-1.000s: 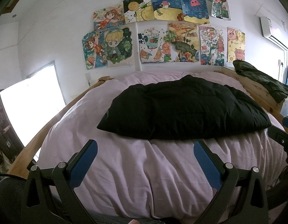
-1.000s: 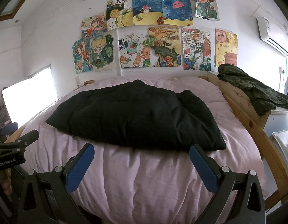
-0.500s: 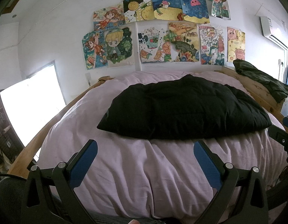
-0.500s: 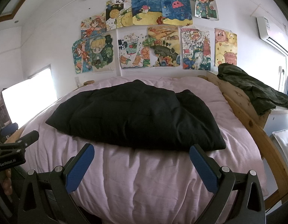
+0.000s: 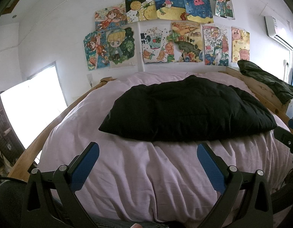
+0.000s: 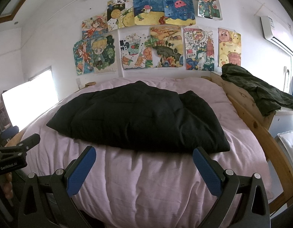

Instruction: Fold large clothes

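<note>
Black padded garment [image 5: 186,112] lies on the pink bedcover [image 5: 138,172], in the middle of the bed and nearer to the wall than to the grippers. It is already folded into a thick, flat bundle. Its long axis runs from left to right across the bed, parallel to the wall with the drawings [image 5: 165,30]. In the left wrist view the left end comes to a blunt corner, and the right end is wider and reaches near the wooden bed rail [image 5: 264,91]. In the right wrist view a separate folded part [image 6: 199,117] of the same garment [image 6: 135,117] lies along the right side and points toward the near right corner. I cannot tell which part is the collar or the hem.

The left gripper [image 5: 148,150] hangs above the near part of the bedcover with its two blue fingers spread wide apart, and it holds nothing. The right gripper [image 6: 144,152] is the same, wide apart and empty, just before the near edge of the garment and not touching it.

A dark green cloth [image 6: 258,91] lies heaped on the wooden rail at the right side, apart from the black garment. A bright window [image 5: 30,102] is at the left.
</note>
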Demonstrator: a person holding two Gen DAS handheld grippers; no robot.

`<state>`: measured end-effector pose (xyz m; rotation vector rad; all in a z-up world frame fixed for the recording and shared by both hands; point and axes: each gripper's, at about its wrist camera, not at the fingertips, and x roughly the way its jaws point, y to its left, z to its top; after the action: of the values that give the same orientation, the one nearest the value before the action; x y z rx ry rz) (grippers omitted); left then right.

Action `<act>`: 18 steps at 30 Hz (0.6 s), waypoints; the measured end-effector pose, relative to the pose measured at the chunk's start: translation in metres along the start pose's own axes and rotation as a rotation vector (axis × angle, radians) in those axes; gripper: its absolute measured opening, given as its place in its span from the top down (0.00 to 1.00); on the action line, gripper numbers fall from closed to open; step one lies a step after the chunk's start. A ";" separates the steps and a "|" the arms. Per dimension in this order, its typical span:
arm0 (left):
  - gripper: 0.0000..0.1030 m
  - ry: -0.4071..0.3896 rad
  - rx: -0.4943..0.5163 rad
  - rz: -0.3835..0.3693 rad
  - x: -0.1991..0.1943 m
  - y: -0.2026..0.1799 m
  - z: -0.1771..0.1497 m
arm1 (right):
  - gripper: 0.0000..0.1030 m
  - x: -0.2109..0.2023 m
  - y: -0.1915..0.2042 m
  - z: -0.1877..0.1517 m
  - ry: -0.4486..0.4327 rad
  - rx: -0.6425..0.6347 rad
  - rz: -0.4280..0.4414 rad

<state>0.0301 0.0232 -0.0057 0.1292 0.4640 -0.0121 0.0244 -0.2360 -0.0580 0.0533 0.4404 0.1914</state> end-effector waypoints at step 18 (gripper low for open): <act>0.02 0.000 0.002 -0.002 0.000 0.002 0.001 | 0.00 0.000 0.000 0.000 0.000 0.001 -0.001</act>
<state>0.0307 0.0247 -0.0051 0.1311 0.4638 -0.0143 0.0243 -0.2356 -0.0579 0.0545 0.4409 0.1904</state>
